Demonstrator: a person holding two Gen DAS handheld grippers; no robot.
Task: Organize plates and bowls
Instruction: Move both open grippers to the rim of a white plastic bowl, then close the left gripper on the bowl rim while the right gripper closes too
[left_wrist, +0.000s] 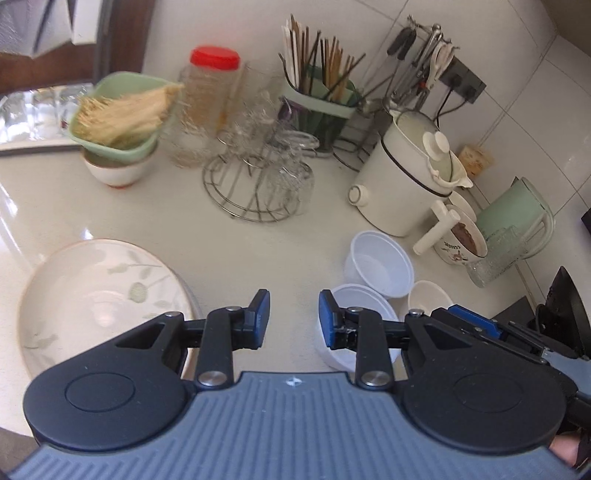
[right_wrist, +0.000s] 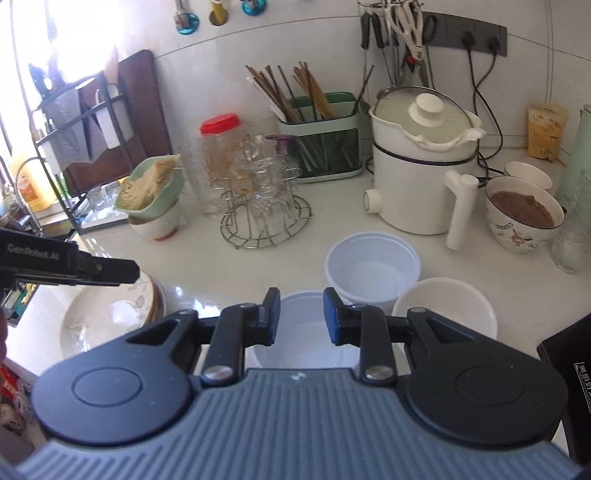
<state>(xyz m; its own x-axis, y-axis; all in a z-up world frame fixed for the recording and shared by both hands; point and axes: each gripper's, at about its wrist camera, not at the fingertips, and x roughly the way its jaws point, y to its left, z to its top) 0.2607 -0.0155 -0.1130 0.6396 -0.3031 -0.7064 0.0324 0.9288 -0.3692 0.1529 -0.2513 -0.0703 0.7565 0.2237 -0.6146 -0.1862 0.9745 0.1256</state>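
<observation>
Both the left gripper (left_wrist: 294, 318) and right gripper (right_wrist: 301, 316) hang part-open and empty, so the nearest plastic bowl (right_wrist: 295, 332), at the right gripper's six o'clock, could skid or tip its stacked neighbours at two o'clock.

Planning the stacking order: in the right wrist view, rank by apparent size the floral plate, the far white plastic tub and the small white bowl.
1. floral plate, partly hidden
2. white plastic tub
3. small white bowl, looks close to the tub and sits nearer, so unsure.
</observation>
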